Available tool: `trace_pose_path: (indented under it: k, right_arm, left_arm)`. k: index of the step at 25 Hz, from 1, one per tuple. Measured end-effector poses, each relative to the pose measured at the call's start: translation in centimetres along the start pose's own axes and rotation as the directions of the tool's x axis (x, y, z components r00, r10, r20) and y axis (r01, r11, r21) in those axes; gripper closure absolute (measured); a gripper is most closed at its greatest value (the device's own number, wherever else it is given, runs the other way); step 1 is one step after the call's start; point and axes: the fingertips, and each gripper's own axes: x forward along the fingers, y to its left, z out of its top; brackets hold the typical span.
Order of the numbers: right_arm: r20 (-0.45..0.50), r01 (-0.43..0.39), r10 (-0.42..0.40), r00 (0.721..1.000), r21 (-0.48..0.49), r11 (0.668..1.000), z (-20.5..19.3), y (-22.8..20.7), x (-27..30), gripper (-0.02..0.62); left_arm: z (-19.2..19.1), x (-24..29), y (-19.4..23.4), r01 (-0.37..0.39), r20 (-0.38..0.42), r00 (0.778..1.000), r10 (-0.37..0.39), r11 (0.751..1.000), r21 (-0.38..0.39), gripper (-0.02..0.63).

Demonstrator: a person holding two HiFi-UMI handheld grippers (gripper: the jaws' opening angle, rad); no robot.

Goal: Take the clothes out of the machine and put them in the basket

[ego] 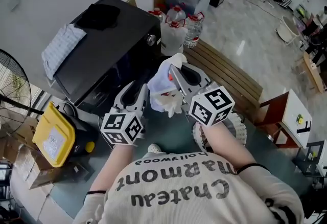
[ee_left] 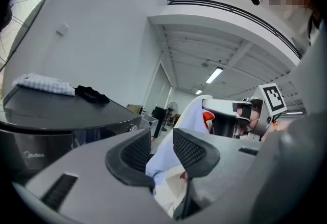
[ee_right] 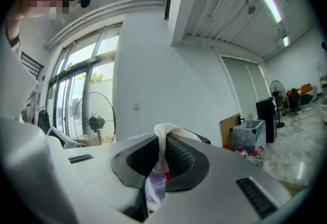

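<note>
My right gripper (ego: 176, 73) is shut on a white garment (ego: 164, 87) with red marks and holds it up in front of the black washing machine (ego: 112, 39). In the right gripper view the cloth (ee_right: 166, 131) is pinched between the pads and bulges over the tips of my right gripper (ee_right: 162, 149). My left gripper (ego: 140, 91) stands open just left of the hanging garment. Through the gap of my left gripper (ee_left: 161, 136) the cloth (ee_left: 191, 113) shows, hanging beyond the pads with none pressing on it. A white perforated basket (ego: 237, 133) sits partly hidden under my right arm.
A checked cloth (ego: 61, 46) and a black cloth (ego: 99, 16) lie on top of the machine. Water bottles (ego: 179, 28) stand behind it beside a wooden bench (ego: 230, 72). A yellow container (ego: 51, 133) and a fan (ego: 13, 92) are at the left.
</note>
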Motion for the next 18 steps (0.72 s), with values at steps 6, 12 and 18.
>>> trace_pose_path:
  k: [6, 12, 18]
  right_arm:
    - [0.048, 0.039, -0.039, 0.998, -0.002, 0.999, 2.2, -2.2, -5.7, 0.548]
    - [0.092, 0.087, -0.085, 0.992, -0.012, 0.996, 3.7, -4.4, -11.8, 0.548]
    - [0.120, 0.143, -0.139, 0.983, -0.023, 0.989, 5.2, -7.2, -18.0, 0.548]
  left_arm:
    - [-0.3, 1.0, -5.4, 0.035, 0.008, 0.999, -0.035, 0.999, 0.000, 0.479]
    - [-1.9, 1.7, -11.2, 0.068, 0.003, 0.998, -0.068, 0.998, 0.018, 0.479]
    - [-3.2, 3.5, -17.7, 0.142, -0.024, 0.990, -0.141, 0.989, 0.038, 0.479]
